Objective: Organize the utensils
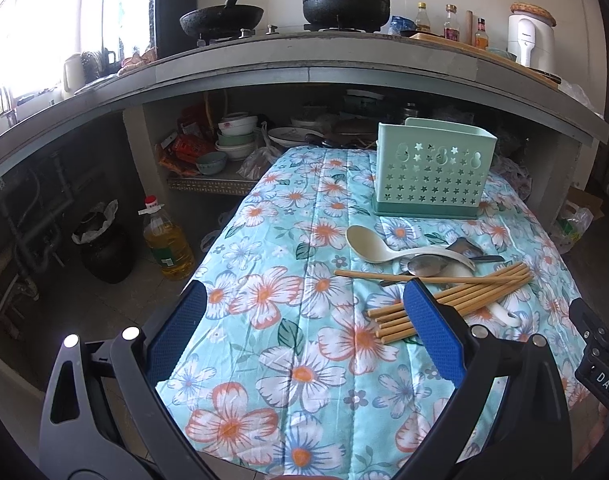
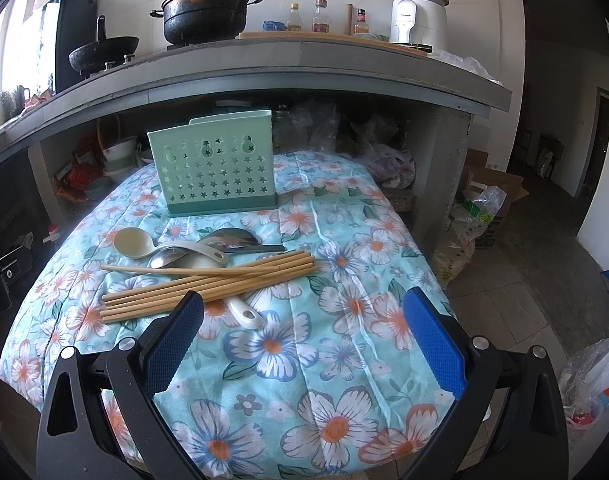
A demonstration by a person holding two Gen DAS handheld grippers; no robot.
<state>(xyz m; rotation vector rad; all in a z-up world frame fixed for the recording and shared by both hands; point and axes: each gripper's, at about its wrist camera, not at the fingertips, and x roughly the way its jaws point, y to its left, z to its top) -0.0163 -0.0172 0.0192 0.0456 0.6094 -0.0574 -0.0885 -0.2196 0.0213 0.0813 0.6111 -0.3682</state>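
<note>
Left gripper [image 1: 304, 312]: we hold it low over the near part of the table, its blue pads spread wide apart with nothing between them; the ends of the chopsticks lie just past its right pad.

Right gripper [image 2: 304, 320]: also spread wide and empty, hovering over bare cloth on the near side of the pile, so either gripper could reach in without crossing the other.

Chopsticks [image 2: 208, 284]: a loose bundle of wooden sticks lying flat and roughly side by side, with one stick crossing above them at a slant.

Ladle [image 2: 134, 242]: pale, bowl up at the left end of the pile, its handle running right across the other spoons.

Spoons [image 2: 168, 258]: metal ones partly buried under the ladle handle; we cannot tell how many, since they overlap.

White spoon [image 2: 244, 314]: its handle pokes out from under the chopsticks toward us.

Holder [image 2: 218, 172]: a green plastic caddy with star cut-outs, upright at the far side of the table, well apart from the pile and, as far as we can see, with nothing sticking out.

Tablecloth [image 2: 344, 360]: quilted, floral, soft under everything.

Task stage: we judge nothing is sorted yet.
</note>
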